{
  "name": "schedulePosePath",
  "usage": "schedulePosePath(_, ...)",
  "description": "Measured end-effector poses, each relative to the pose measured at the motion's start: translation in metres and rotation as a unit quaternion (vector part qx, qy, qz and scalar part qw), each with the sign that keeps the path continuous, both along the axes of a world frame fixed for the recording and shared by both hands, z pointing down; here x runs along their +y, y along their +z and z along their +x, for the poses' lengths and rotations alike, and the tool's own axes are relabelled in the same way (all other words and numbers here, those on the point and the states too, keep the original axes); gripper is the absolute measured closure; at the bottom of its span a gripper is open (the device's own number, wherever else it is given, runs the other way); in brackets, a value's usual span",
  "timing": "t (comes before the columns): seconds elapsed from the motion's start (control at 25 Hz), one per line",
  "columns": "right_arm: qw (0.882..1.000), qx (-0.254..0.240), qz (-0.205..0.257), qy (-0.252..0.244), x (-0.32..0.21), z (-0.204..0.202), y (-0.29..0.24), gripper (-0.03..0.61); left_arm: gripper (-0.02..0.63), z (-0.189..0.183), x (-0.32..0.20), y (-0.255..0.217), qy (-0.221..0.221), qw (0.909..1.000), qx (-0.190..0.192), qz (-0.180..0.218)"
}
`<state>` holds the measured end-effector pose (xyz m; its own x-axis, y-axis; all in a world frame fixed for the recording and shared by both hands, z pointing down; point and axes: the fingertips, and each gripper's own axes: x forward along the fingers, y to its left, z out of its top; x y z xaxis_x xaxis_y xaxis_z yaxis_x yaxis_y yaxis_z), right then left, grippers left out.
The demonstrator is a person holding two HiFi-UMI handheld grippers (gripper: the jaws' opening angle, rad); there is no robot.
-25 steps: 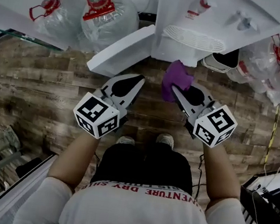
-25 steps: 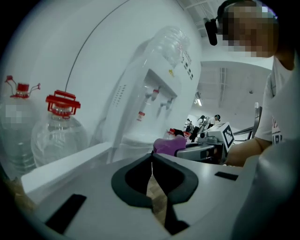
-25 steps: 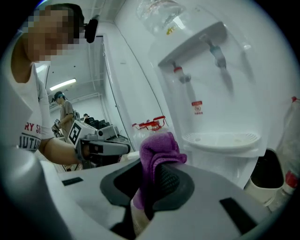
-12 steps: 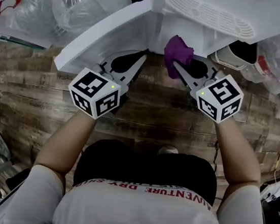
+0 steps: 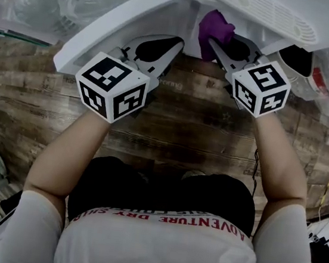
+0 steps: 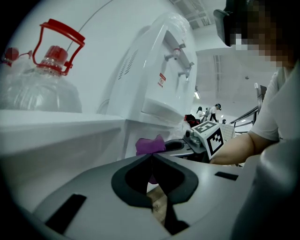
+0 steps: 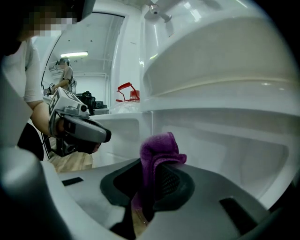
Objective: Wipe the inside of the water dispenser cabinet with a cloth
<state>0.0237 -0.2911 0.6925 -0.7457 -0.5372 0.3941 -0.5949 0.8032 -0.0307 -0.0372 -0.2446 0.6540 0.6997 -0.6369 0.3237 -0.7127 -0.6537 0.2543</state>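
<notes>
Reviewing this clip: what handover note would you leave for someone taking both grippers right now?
Right gripper: shut on the purple cloth, held at the mouth of the open cabinet.
Left gripper: shut and empty, beside the cabinet door.
Done: the door is open and the cloth is gripped and at the opening.
Left: the wiping itself. The cloth does not look pressed against any inner wall yet, so push it in and wipe the inner surfaces.

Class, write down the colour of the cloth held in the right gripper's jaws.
Purple. The crumpled purple cloth shows best in the right gripper view.
</notes>
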Motion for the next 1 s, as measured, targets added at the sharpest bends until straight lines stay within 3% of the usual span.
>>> schedulePosePath(0.52,0.997,-0.029,0.044,0.048,-0.039,0.003,-0.023,0.514,0.586,0.012,-0.009,0.0,-0.033,0.9993,0.009,-0.013)
schedulePosePath(1.0,0.996,-0.043,0.067,0.051,-0.047,-0.009,-0.027,0.514,0.586,0.004,-0.005,0.014,-0.042,0.9989,0.005,-0.02)
